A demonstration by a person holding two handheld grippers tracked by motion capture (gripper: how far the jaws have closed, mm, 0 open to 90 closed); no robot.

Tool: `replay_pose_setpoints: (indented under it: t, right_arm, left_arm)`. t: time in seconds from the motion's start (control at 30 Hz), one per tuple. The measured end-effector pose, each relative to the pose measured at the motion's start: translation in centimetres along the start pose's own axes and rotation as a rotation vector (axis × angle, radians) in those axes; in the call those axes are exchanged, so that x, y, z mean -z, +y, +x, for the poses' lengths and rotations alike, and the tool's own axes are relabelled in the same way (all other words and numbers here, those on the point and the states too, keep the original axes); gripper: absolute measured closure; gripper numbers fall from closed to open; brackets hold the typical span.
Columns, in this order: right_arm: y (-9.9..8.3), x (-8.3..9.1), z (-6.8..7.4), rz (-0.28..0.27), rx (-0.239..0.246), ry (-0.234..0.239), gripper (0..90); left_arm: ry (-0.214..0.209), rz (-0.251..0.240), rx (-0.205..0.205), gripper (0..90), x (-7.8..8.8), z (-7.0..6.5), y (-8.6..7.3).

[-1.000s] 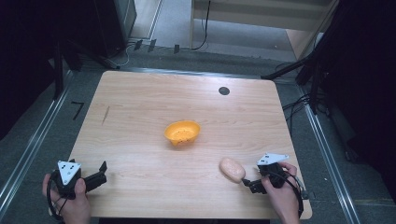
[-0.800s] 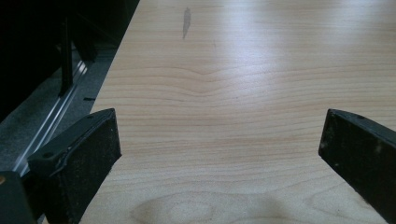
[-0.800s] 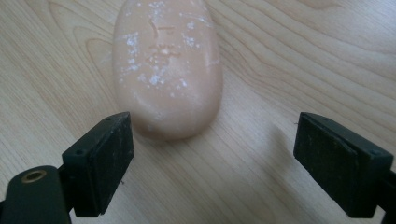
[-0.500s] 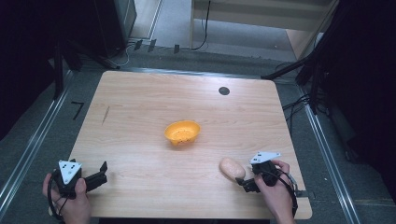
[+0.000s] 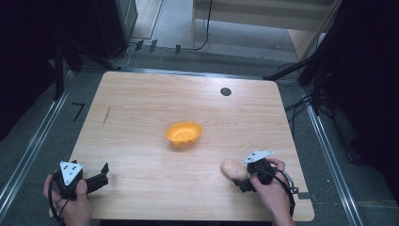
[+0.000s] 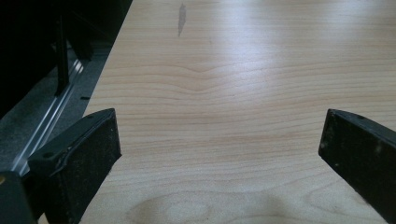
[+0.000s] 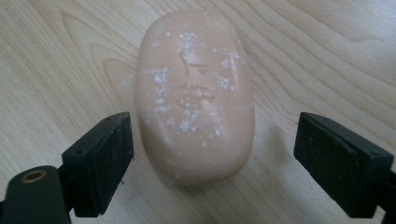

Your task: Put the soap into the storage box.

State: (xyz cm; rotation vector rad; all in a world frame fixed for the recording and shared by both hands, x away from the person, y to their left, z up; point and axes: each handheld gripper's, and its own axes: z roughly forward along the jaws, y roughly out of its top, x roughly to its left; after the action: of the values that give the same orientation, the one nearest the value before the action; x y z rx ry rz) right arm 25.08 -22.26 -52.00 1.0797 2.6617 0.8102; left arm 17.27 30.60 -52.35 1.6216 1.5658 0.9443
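A peach-coloured oval soap bar [image 5: 232, 169] lies flat on the wooden table [image 5: 141, 113] at the front right. In the right gripper view the soap bar [image 7: 196, 93] shows white specks and a pressed mark. My right gripper [image 5: 241, 178] comes at it from the right and stands open, one jaw on each side of the bar's near end. Its pads [image 7: 100, 158] stay apart from the bar, the left one closer. My left gripper [image 5: 102, 174] rests at the front left corner, open, with bare wood between its jaws [image 6: 219, 140].
An orange bowl [image 5: 183, 133] sits near the table's middle, with nothing seen in it. A small black round disc [image 5: 226, 92] lies at the back right. The table's left edge drops to a grey floor with a metal rail [image 6: 46, 126].
My right gripper has slid left toward the soap bar until its jaws flank the bar's near end. The left gripper, the bowl and the soap bar have stayed put.
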Motion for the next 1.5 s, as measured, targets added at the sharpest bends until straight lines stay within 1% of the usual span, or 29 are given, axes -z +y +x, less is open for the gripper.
replay_pose_setpoints:
  t: [0.13,0.2,0.27,0.3,0.33,0.5,0.57,0.7,0.77,0.9,0.93,1.1,1.17,1.2,1.23,1.27,1.3,1.5]
  right_arm:
    - [0.4,-0.2,0.3,0.023,0.019,-0.007,13.5]
    - [0.6,-0.3,0.5,0.031,0.018,-0.001,14.0]
    - [0.8,-0.4,0.5,0.035,0.026,-0.011,17.1]
    - [0.8,-0.4,0.5,0.035,0.026,-0.011,17.1]
    - [1.0,-0.5,0.6,0.046,0.037,-0.021,19.9]
    - [1.4,-0.8,0.8,0.06,0.048,-0.029,23.2]
    - [1.5,-0.9,0.9,0.069,0.046,-0.026,24.5]
    - [1.7,-1.0,0.9,0.074,0.06,-0.022,26.0]
    - [1.7,-1.1,0.9,0.085,0.049,-0.021,26.7]
    - [1.9,-1.2,0.9,0.093,0.055,-0.018,27.4]
    - [2.0,-1.3,0.8,0.102,0.057,-0.007,28.1]
    - [2.3,-1.3,0.8,0.11,0.063,0.003,30.3]
    - [2.4,-1.3,0.8,0.12,0.063,0.007,31.0]
    - [2.5,-1.4,0.8,0.124,0.073,0.009,31.2]
    - [2.5,-1.4,0.8,0.132,0.069,0.01,31.1]
    - [2.6,-1.4,0.8,0.137,0.068,0.01,31.1]
    - [2.7,-1.4,0.7,0.136,0.078,0.012,31.2]
    - [2.9,-1.5,0.8,0.145,0.077,0.009,31.7]
  left_arm:
    - [-0.003,-0.001,0.002,0.0,0.0,0.0,0.0]
    - [-0.005,-0.001,0.002,0.0,0.0,0.0,0.0]
    - [-0.007,0.0,0.004,0.0,0.0,0.0,0.0]
    - [-0.007,0.0,0.004,0.0,0.0,0.0,0.0]
    - [-0.005,0.003,0.003,0.0,0.0,0.0,0.0]
    - [-0.009,0.004,0.003,0.0,-0.1,0.0,0.0]
    - [-0.009,0.005,0.003,0.0,-0.1,0.0,0.0]
    - [-0.009,0.003,0.005,0.0,-0.1,0.0,0.0]
    - [-0.012,0.002,0.003,0.0,-0.1,0.0,0.0]
    - [-0.011,0.005,0.002,0.0,-0.1,0.0,0.0]
    - [-0.013,0.004,0.003,0.0,-0.1,0.0,0.0]
    - [-0.013,0.005,0.001,0.0,-0.1,0.0,0.0]
    - [-0.016,0.005,0.0,0.0,-0.1,0.0,0.0]
    - [-0.017,0.007,-0.002,0.0,-0.1,0.0,0.0]
    - [-0.017,0.007,-0.002,0.0,-0.1,0.0,0.0]
    - [-0.019,0.008,-0.002,0.0,-0.1,0.0,0.0]
    - [-0.019,0.007,-0.001,0.0,-0.1,0.0,0.0]
    - [-0.02,0.007,0.001,0.0,-0.2,0.1,0.0]
